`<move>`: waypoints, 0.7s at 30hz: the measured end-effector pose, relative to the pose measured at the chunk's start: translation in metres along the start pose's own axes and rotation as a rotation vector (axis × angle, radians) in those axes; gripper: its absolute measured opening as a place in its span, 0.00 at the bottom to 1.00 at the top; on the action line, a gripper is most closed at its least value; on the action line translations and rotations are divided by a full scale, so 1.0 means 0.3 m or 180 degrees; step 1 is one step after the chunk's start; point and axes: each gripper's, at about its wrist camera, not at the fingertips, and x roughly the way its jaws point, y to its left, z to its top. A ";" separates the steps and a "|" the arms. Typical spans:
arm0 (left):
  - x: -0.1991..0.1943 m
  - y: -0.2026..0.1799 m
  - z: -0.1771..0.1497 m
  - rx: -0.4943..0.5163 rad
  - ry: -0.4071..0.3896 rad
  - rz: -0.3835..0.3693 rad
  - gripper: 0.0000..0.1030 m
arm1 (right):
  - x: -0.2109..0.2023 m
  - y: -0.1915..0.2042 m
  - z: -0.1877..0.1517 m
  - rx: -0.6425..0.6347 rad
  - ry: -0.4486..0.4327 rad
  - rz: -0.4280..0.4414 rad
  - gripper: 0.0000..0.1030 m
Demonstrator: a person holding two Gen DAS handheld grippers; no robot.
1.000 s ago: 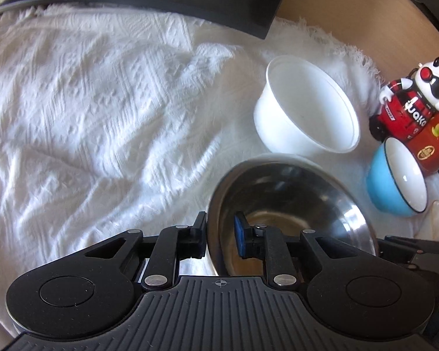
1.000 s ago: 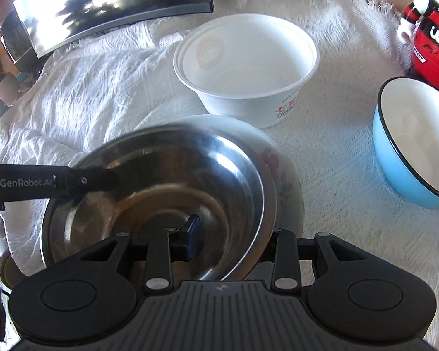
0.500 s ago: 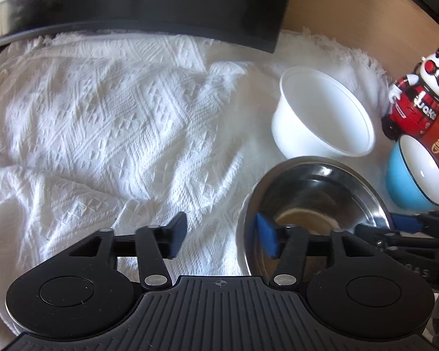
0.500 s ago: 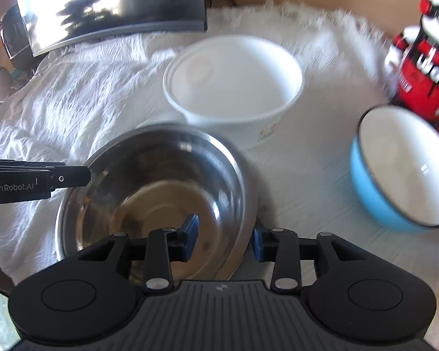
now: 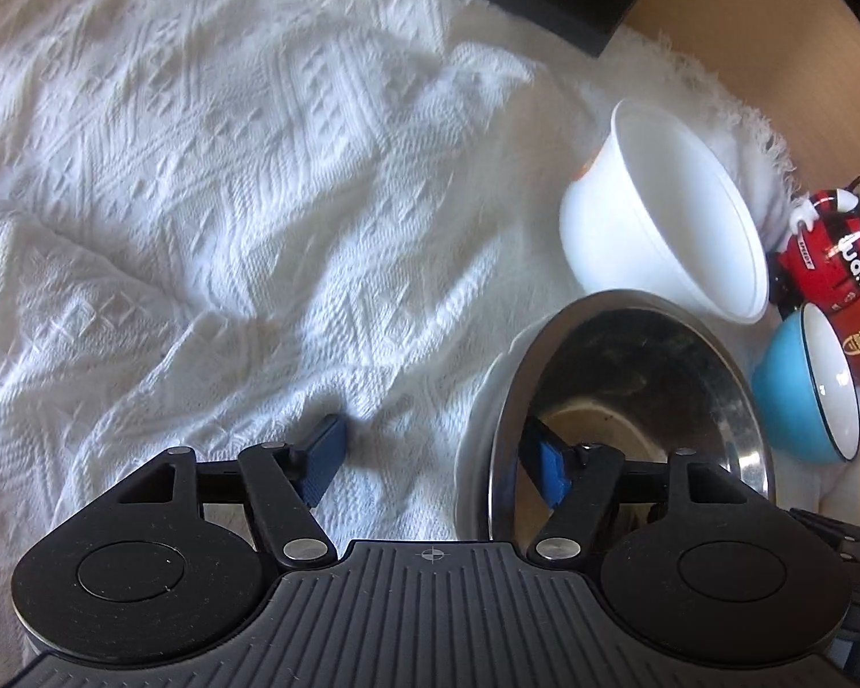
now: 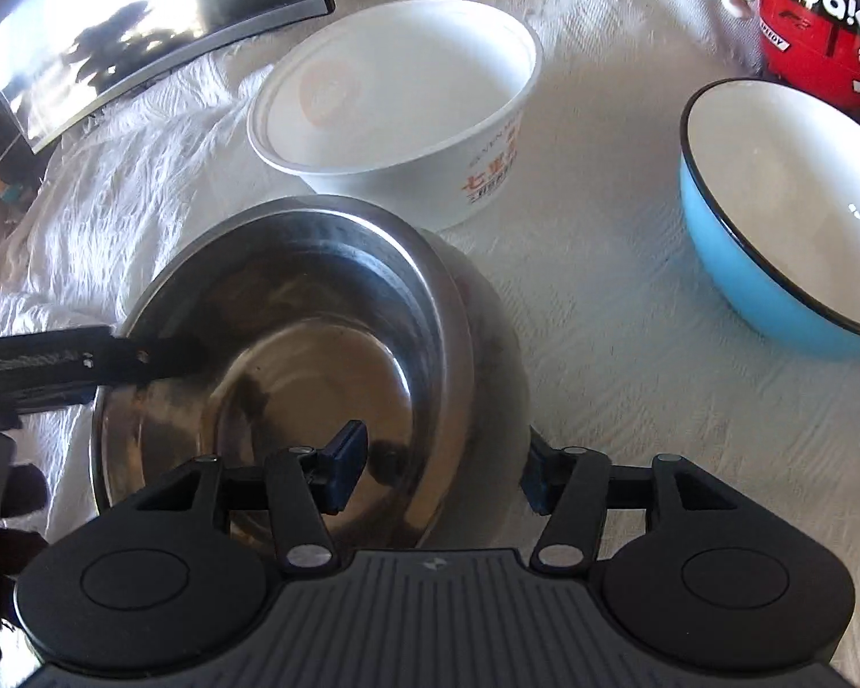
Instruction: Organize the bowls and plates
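The metal bowl (image 6: 292, 367) sat low in the frame on a white plate (image 5: 476, 441). Both claws, left (image 5: 433, 467) and right (image 6: 438, 473), were wide, straddling its rim. Best pull them out slowly, without bumping it.
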 end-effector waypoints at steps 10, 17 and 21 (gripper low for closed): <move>-0.012 -0.015 0.011 0.0078 0.0047 -0.0221 0.28 | 0.003 0.039 -0.001 -0.0078 0.0060 -0.0147 0.55; -0.026 -0.011 0.013 0.0127 0.0025 -0.0058 0.30 | 0.012 0.095 -0.010 -0.0022 0.0149 -0.0065 0.55; -0.038 -0.015 0.001 0.0173 -0.0010 -0.0040 0.30 | 0.001 0.102 -0.026 0.0031 0.0183 0.0001 0.55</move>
